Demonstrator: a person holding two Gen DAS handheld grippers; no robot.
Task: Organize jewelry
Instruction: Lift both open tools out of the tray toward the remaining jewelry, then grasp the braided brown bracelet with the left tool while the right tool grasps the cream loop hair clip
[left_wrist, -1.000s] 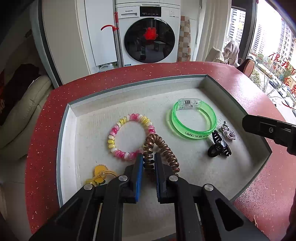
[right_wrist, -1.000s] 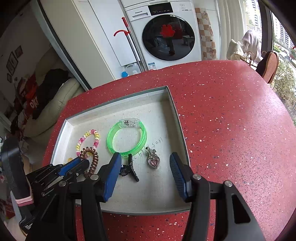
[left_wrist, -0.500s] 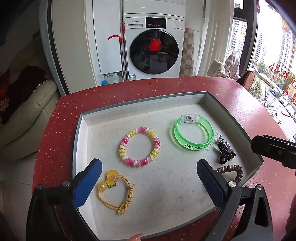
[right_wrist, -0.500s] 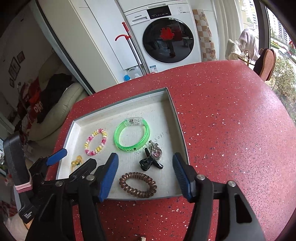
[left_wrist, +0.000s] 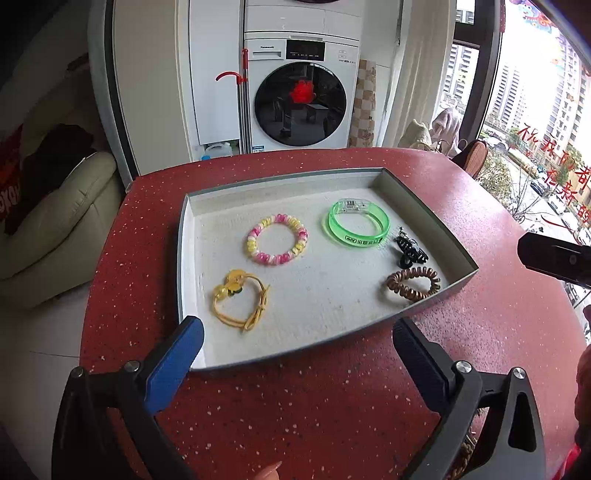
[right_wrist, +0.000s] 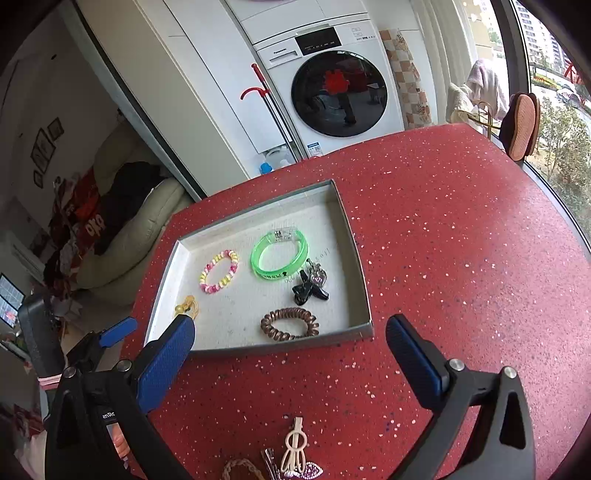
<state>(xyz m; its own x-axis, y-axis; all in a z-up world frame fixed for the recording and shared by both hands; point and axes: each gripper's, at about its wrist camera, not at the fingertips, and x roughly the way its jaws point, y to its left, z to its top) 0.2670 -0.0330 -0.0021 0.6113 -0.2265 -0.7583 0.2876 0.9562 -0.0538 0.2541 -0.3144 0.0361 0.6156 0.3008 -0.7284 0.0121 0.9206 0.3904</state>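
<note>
1. Six pieces lay in the grey tray (left_wrist: 424, 201): pink-and-yellow bead bracelet (left_wrist: 276, 240) far left of centre, green bangle (left_wrist: 358, 224) far right, yellow hair tie (left_wrist: 240, 297) near left, brown coil tie (left_wrist: 412, 284) near right, black claw clip (right_wrist: 308, 290) between bangle and coil, a small heart charm (right_wrist: 318, 275) touching the clip.
2. Left to sort: a cream hair clip (right_wrist: 293, 448), a braided piece and some dark pins on the red surface (right_wrist: 461, 258) at its near edge, outside the tray. I judged the job past halfway, not finished.
3. My left fingers (left_wrist: 291, 363) stood wide apart, nothing between them, hovering over the surface just short of the tray's near wall, angled down.
4. My right fingers (right_wrist: 290, 363) were opening, nearly full spread, also empty, tilted down over the near right corner of the tray.
5. Loose pieces sat below the right fingers.
</note>
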